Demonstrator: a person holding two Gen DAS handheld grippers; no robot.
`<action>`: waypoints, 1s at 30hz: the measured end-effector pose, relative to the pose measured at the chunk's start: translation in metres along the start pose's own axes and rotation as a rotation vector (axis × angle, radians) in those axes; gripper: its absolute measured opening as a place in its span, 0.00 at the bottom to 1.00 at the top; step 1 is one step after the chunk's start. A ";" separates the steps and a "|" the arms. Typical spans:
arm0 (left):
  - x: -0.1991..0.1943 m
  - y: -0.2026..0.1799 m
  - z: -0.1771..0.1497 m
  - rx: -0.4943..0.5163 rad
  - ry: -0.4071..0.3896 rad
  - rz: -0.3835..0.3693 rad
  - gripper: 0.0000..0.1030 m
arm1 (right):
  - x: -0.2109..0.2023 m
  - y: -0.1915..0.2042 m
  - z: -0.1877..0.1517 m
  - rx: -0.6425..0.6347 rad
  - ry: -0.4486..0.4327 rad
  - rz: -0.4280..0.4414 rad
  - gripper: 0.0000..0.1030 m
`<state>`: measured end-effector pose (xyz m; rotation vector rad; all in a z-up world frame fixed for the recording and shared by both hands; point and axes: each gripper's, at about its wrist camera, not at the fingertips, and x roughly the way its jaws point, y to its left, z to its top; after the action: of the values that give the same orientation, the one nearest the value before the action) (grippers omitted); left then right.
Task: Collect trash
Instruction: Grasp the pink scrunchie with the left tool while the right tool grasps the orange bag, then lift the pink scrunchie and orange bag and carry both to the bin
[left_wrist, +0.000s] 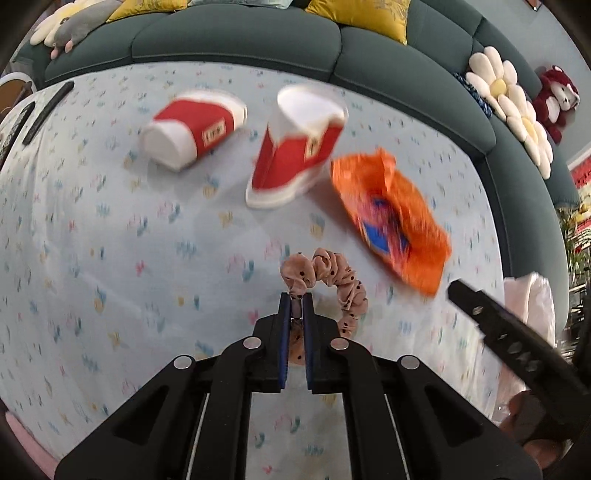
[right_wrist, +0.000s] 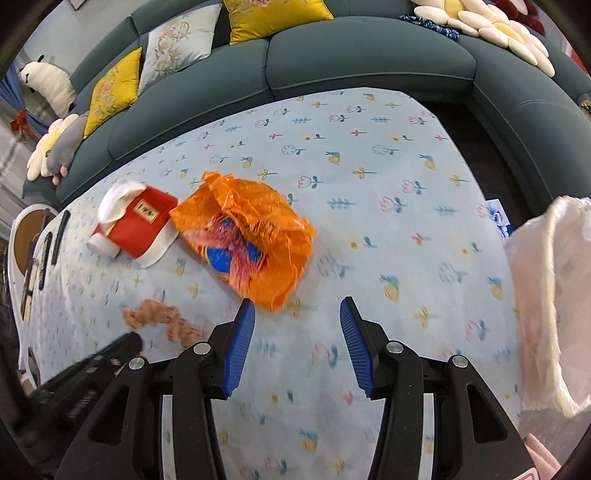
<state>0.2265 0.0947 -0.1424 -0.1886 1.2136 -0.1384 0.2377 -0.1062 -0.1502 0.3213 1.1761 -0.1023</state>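
A teal sofa (right_wrist: 369, 62) curves around the far side of my table (right_wrist: 388, 166), which wears a pale blue flowered cloth. Yellow cushions (right_wrist: 273, 14) and daisy pillows (left_wrist: 513, 107) sit along the sofa. At my right a white plastic bag (right_wrist: 546, 288) stands at the table's edge.

On the cloth lies a crumpled orange wrapper (right_wrist: 251, 229) with a blue patch, near the middle. Left of it are two red-and-white paper cups, one upside down and tilted (left_wrist: 295, 147), the other on its side (left_wrist: 192, 129) (in the right view only one shows clearly, touching the wrapper's edge).

My right gripper (right_wrist: 297, 343) hangs with its blue pads wide apart and nothing between them, just short of the wrapper. My left gripper (left_wrist: 295, 332) is pinched narrow on a beige dotted scrunchie (left_wrist: 328, 284), whose loop curls out to the right of the fingertips. Dark remotes (left_wrist: 48, 110) lie at the table's far left edge.
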 end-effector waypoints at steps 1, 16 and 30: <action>0.001 -0.002 0.007 -0.001 -0.003 -0.001 0.06 | 0.006 0.001 0.004 0.003 0.004 -0.008 0.46; 0.015 -0.020 0.033 0.014 0.000 -0.018 0.06 | 0.037 0.007 0.010 0.018 0.060 0.022 0.07; -0.053 -0.086 0.042 0.096 -0.107 -0.075 0.06 | -0.080 -0.017 0.032 0.049 -0.180 0.073 0.02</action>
<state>0.2473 0.0249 -0.0608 -0.1551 1.0917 -0.2484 0.2309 -0.1386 -0.0689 0.3894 0.9843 -0.0943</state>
